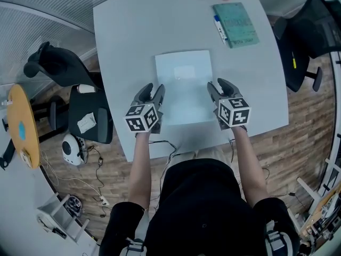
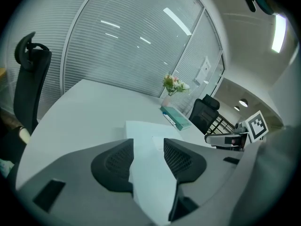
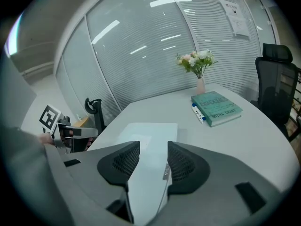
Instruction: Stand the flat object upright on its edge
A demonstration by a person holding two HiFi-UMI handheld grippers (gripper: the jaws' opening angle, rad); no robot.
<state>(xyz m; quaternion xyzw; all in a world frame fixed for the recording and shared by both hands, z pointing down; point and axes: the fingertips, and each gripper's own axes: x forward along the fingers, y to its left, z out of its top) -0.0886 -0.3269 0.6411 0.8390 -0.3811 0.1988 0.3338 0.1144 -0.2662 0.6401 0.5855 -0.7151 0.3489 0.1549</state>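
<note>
Plainly, the left gripper (image 2: 148,149) has its jaws apart, and the pale flat panel (image 2: 141,128) shows in the gap between them, with neither pad pressing on it. The right gripper (image 3: 154,157) stands the same way: jaws apart, with the panel's surface running up through the gap.

From the head view the panel (image 1: 184,84) lies flat on the grey bench (image 1: 133,31), near its front edge. The left gripper (image 1: 151,89) sits at the panel's 8 o'clock edge and the right gripper (image 1: 219,85) at its 4 o'clock edge, both pointing away from the person.

At the panel's 1 o'clock, well apart from it, a teal book (image 1: 236,24) lies flat with a blue pen (image 1: 219,28) just beside it. A small vase of flowers (image 3: 200,65) stands beyond the book. Dark office chairs (image 1: 58,65) flank the bench at 9 and 3 o'clock
</note>
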